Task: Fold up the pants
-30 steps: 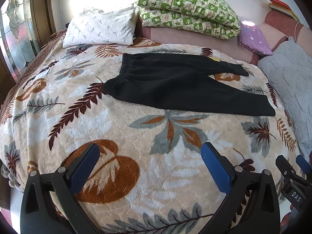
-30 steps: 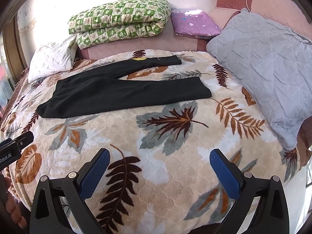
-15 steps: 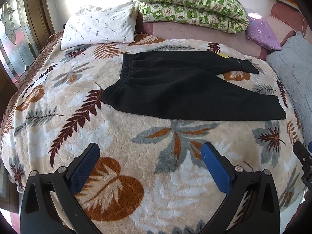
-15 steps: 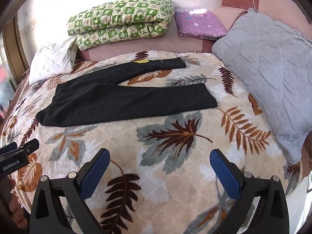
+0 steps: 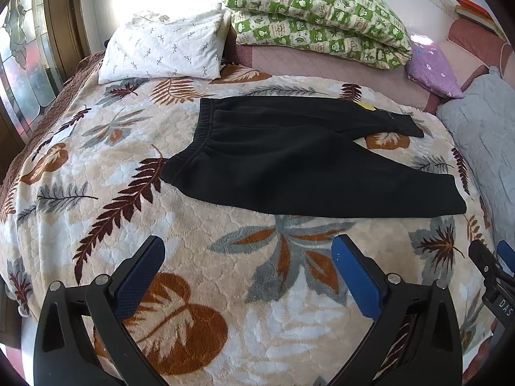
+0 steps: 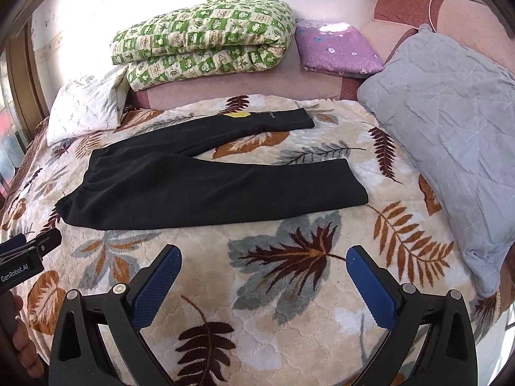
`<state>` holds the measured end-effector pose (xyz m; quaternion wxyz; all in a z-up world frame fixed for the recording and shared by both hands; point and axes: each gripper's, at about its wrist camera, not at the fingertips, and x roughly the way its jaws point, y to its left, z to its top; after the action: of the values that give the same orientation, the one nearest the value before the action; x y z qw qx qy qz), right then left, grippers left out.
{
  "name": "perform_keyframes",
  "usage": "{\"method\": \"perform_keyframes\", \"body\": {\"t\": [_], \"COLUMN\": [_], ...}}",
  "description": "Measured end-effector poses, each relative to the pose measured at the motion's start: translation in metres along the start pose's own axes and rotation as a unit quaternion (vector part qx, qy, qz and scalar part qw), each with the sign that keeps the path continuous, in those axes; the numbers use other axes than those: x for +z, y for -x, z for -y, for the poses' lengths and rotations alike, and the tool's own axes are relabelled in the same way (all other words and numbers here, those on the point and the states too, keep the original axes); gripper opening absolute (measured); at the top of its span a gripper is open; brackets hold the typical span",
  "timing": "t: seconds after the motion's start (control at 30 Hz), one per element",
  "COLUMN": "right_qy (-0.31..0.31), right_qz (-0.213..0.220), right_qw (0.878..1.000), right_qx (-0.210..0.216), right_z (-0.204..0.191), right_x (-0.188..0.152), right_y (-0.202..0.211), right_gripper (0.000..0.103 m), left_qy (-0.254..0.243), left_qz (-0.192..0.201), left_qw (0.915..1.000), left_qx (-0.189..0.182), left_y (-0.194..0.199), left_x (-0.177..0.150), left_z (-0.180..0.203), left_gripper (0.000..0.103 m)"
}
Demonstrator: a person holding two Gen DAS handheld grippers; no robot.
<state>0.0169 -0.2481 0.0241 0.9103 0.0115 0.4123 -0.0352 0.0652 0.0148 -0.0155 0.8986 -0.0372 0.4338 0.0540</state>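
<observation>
Black pants (image 5: 289, 157) lie flat on the leaf-patterned bed blanket (image 5: 161, 231), waistband to the left, two legs spread to the right. They also show in the right wrist view (image 6: 199, 186). My left gripper (image 5: 248, 257) is open and empty, hovering over the blanket short of the waistband side. My right gripper (image 6: 264, 267) is open and empty, over the blanket short of the near leg's cuff (image 6: 351, 183). The right gripper's tip shows at the left view's right edge (image 5: 492, 270); the left gripper shows at the right view's left edge (image 6: 25, 251).
A white pillow (image 5: 164, 51), a green checked folded quilt (image 5: 315, 9) and a purple cushion (image 5: 431, 67) lie at the bed's far side. A grey pillow (image 6: 450, 135) lies on the right. A wooden window frame (image 5: 61, 22) stands left.
Both grippers have moved forward and closer to the pants, which now look larger in both views. Both stay open; the pants have not moved.
</observation>
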Motion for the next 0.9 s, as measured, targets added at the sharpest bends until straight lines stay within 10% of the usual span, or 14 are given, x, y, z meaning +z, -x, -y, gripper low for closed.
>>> {"method": "perform_keyframes", "body": {"t": [0.27, 0.47, 0.67, 0.9], "right_qy": [-0.004, -0.018, -0.019, -0.086], "right_qz": [0.003, -0.005, 0.007, -0.083], "right_qw": [1.000, 1.000, 0.999, 0.990], "right_qx": [-0.003, 0.017, 0.027, 0.078], "right_z": [0.005, 0.020, 0.063, 0.118], "right_x": [0.001, 0.023, 0.108, 0.211], "right_y": [0.003, -0.007, -0.042, -0.179], "right_gripper": [0.103, 0.103, 0.103, 0.100], "left_qy": [-0.002, 0.003, 0.053, 0.109], "left_qz": [-0.004, -0.087, -0.161, -0.225], "left_qw": [1.0000, 0.9959, 0.9845, 0.9672], "left_qx": [0.003, -0.026, -0.044, -0.046], "left_y": [-0.001, -0.034, -0.090, -0.171], "left_x": [0.006, 0.055, 0.137, 0.203], "left_z": [-0.002, -0.020, -0.062, -0.098], "left_gripper": [0.103, 0.103, 0.103, 0.103]}}
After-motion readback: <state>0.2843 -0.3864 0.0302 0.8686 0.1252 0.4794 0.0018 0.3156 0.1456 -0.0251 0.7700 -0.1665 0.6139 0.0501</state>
